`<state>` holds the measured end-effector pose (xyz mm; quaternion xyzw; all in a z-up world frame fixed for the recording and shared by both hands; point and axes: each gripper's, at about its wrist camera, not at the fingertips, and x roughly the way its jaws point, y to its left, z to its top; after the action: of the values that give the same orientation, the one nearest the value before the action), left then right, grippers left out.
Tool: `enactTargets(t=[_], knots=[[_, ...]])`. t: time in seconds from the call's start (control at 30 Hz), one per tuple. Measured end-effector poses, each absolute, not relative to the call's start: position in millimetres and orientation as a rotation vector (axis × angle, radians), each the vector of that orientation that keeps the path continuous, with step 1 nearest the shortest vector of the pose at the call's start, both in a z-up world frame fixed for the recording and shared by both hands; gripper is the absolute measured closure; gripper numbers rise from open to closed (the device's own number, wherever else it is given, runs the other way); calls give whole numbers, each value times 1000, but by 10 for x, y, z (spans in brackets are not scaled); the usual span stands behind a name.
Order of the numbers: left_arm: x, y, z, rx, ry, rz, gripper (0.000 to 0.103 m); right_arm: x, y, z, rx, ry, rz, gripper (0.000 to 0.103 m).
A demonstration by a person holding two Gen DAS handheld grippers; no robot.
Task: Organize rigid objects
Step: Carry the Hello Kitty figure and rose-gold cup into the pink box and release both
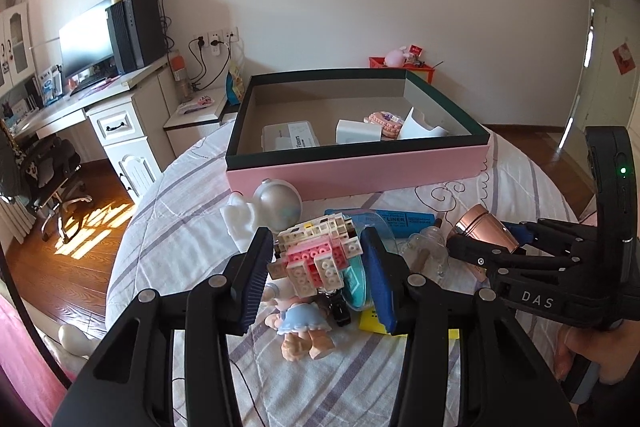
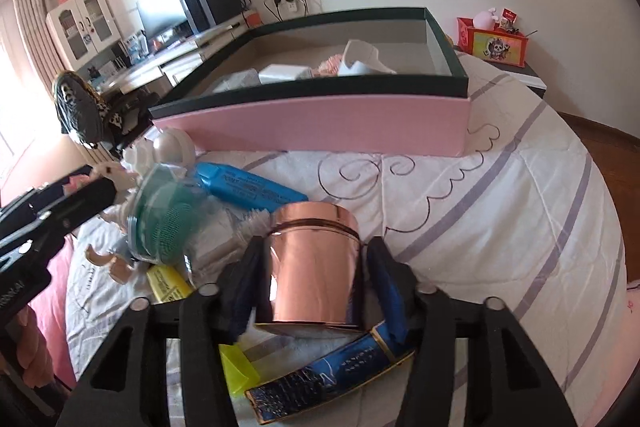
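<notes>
My left gripper (image 1: 318,263) is shut on a pink and white brick model (image 1: 316,255) and holds it above the pile on the bed. My right gripper (image 2: 314,275) is shut on a shiny copper canister (image 2: 314,267), which also shows in the left wrist view (image 1: 486,231). A pink box with a dark green rim (image 1: 360,167) stands on the bed behind the pile; it holds a clear case (image 1: 290,137), a white block (image 1: 354,131), a pink brick piece (image 1: 386,123) and a white holder (image 1: 420,127).
On the striped quilt (image 2: 500,211) lie a doll in a blue dress (image 1: 304,327), a silver globe (image 1: 278,203), a blue marker pack (image 2: 248,187), a teal round container (image 2: 164,223), a yellow item (image 2: 168,281) and a blue and gold case (image 2: 332,375). A desk (image 1: 80,99) stands left.
</notes>
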<state>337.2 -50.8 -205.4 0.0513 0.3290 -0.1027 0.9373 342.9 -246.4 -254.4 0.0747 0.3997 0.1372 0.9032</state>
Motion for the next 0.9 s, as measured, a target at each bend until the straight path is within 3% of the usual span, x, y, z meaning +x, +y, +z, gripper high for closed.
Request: enactTargets(t=[0.3,0.53,0.9], knots=[[3512,-594,-1729,124,588,-247,57,3460,-2371,-2067,77,716,307,55],[4104,-775,-1504,173,572,-272,57,4002,-2371,-1663,7,646,280,55],[5365,-908,-1809,178,756,-248,57,5019,-2342,-1885,-62,740,184,55]])
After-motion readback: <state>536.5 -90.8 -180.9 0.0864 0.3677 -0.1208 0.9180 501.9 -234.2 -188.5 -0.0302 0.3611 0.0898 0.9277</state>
